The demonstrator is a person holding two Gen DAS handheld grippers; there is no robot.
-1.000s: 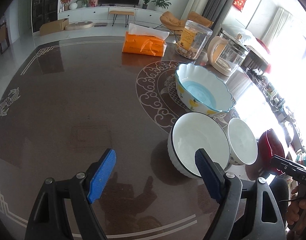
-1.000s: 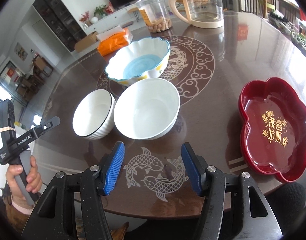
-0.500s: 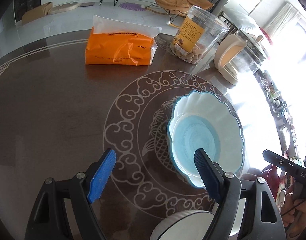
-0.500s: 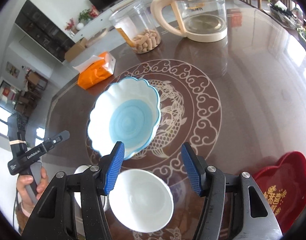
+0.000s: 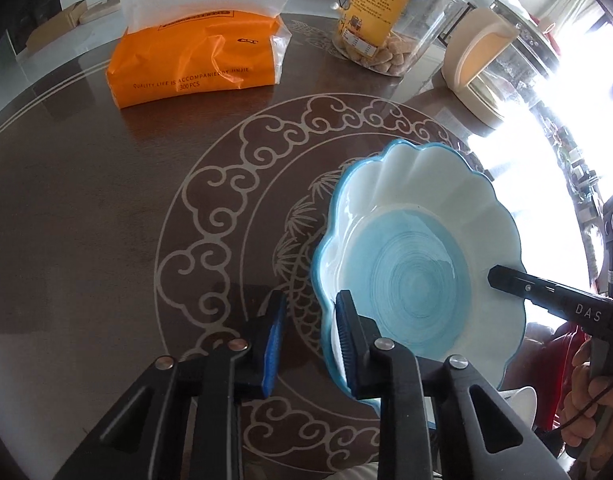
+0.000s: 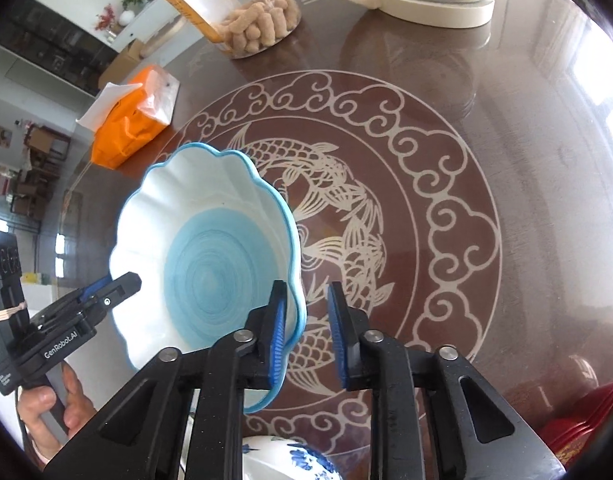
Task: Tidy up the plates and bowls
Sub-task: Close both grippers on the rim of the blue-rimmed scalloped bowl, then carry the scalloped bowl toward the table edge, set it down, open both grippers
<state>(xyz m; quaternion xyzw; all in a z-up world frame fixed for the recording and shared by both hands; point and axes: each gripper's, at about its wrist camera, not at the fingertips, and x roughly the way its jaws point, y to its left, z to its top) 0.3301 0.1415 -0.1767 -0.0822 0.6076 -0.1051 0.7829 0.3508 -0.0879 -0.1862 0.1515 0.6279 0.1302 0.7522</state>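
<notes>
A scalloped bowl, white with a blue centre and blue rim, sits on the dark round table; it shows in the left wrist view (image 5: 418, 264) and the right wrist view (image 6: 202, 264). My left gripper (image 5: 308, 340) straddles its near-left rim, one pad inside and one outside, with a gap left. My right gripper (image 6: 306, 332) straddles the opposite rim the same way, narrowed but with a gap. The rim of a white bowl with blue pattern (image 6: 290, 460) shows below. A red plate (image 6: 586, 420) lies at the lower right.
An orange tissue pack (image 5: 198, 64) lies at the back. A clear jar of snacks (image 5: 390, 20) and a glass kettle (image 5: 502, 64) stand behind the bowl. The table carries a pale fish and cloud inlay (image 6: 346, 208).
Both grippers have moved forward and down onto the scalloped bowl's rim from opposite sides, and both jaws have narrowed around it. The white bowls have dropped out of view below.
</notes>
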